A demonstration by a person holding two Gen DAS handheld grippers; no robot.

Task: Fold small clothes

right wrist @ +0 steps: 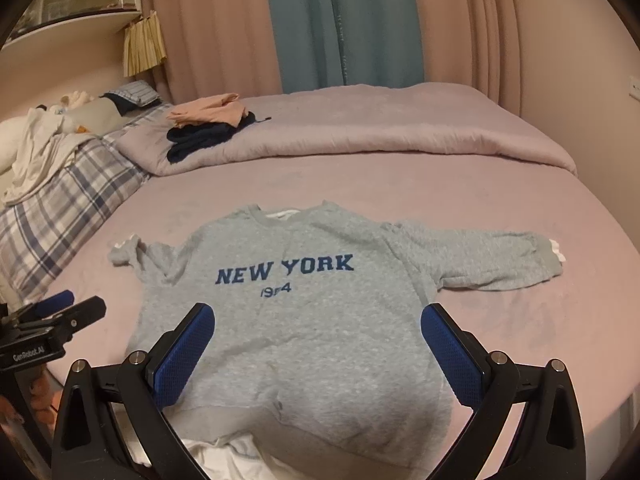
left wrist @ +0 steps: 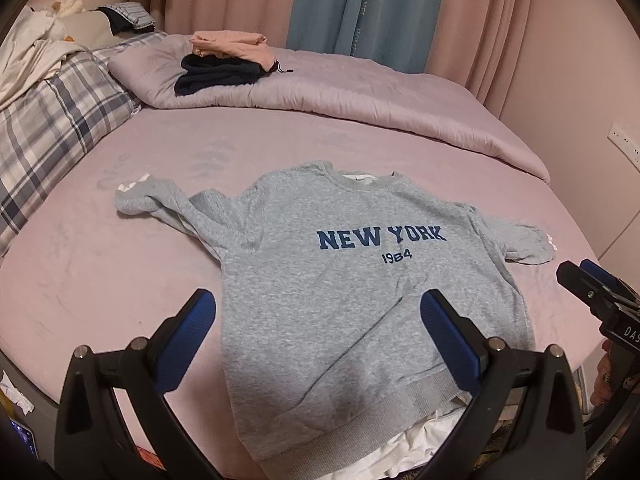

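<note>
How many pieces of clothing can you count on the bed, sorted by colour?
Grey: 1, the sweatshirt lying flat
Pink: 1, folded
Dark navy: 1, folded under the pink one
White: 1, the garment showing under the sweatshirt's hem
Total: 4

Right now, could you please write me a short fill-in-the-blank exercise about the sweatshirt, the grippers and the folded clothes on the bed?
1. The grey sweatshirt lies flat, its printed side facing ____.
2. Under NEW YORK the print shows the number ____.
3. The left gripper and right gripper are both ____ and hold nothing.
4. On the quilt, a peach garment lies on top of a ____ one.

Missing words: up; 1984; open; dark
</note>
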